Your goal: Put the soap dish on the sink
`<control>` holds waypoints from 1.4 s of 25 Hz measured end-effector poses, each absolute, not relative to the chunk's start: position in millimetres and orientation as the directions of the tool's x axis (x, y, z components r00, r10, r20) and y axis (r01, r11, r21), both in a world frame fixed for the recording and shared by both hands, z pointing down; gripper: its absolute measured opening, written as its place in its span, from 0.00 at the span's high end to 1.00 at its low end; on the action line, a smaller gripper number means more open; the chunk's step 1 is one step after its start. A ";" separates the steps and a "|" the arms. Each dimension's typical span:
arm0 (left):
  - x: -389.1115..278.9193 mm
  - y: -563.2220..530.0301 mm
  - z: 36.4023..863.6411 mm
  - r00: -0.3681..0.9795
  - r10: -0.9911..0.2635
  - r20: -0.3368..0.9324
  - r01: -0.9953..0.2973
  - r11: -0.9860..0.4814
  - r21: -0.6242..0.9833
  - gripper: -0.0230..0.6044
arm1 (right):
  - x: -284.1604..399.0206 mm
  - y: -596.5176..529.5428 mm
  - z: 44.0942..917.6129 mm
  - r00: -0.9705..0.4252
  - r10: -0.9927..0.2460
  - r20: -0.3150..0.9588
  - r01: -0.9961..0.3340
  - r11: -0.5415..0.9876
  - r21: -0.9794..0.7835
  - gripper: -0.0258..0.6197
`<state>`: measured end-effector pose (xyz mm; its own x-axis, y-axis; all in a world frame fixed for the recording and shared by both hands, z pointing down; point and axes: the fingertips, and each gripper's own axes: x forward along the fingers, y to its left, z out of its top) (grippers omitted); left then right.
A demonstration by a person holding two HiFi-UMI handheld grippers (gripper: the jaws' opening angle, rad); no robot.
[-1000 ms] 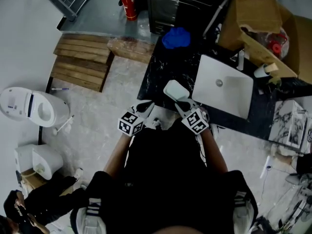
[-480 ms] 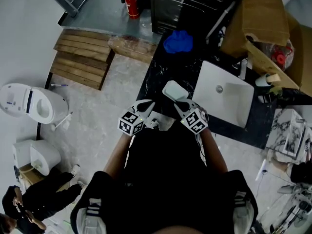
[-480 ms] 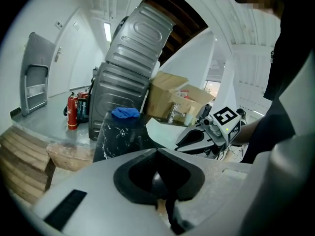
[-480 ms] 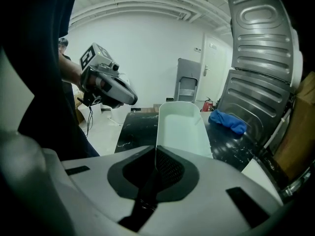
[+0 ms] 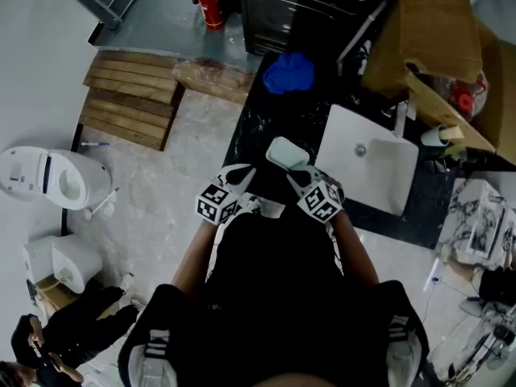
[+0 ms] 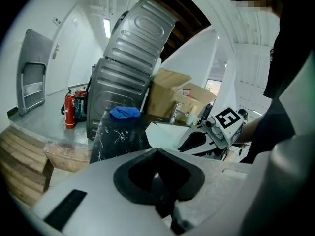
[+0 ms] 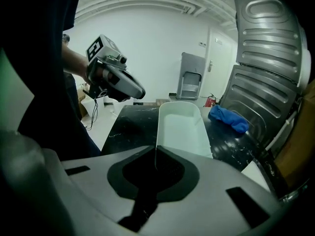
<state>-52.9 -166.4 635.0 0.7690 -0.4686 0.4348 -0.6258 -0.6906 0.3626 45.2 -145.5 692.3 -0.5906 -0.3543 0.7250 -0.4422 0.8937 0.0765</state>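
A white oblong soap dish hangs over the black marble counter, just left of the white sink basin. My right gripper is shut on the dish's near rim. In the right gripper view the dish juts out level from the jaws, and its thin wall runs down between the pads. My left gripper hovers beside it at the counter's front edge, shut with nothing in it. From the left gripper view the right gripper and the dish show ahead.
A blue cloth lies at the counter's back, in front of a dark metal appliance. Cardboard boxes and a tap stand behind the sink. A red fire extinguisher, wooden boards and a toilet are on the floor to the left.
Both grippers and the dish keep almost the same place over the counter's front. The head view has shifted slightly.
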 end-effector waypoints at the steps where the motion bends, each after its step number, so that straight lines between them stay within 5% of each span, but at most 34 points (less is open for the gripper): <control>1: -51.9 -169.7 635.4 0.768 -0.470 0.434 -0.627 -0.689 0.364 0.96 | 46.1 -148.1 693.2 -0.590 -0.351 0.727 -0.438 0.896 0.077 0.96; 19: -62.0 -182.1 647.0 0.740 -0.483 0.468 -0.660 -0.655 0.369 0.96 | 53.3 -166.5 704.2 -0.494 -0.267 0.828 -0.270 0.952 0.146 0.96; 35: -61.3 -183.9 641.9 0.741 -0.487 0.462 -0.659 -0.660 0.361 0.96 | 58.4 -167.8 710.6 -0.470 -0.262 0.843 -0.248 0.956 0.159 0.95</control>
<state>-61.3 -183.9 641.9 0.7413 -0.4871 0.4617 -0.6587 -0.6600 0.3613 58.4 -167.8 710.6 -0.4697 -0.2617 0.8431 -0.2476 0.9558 0.1588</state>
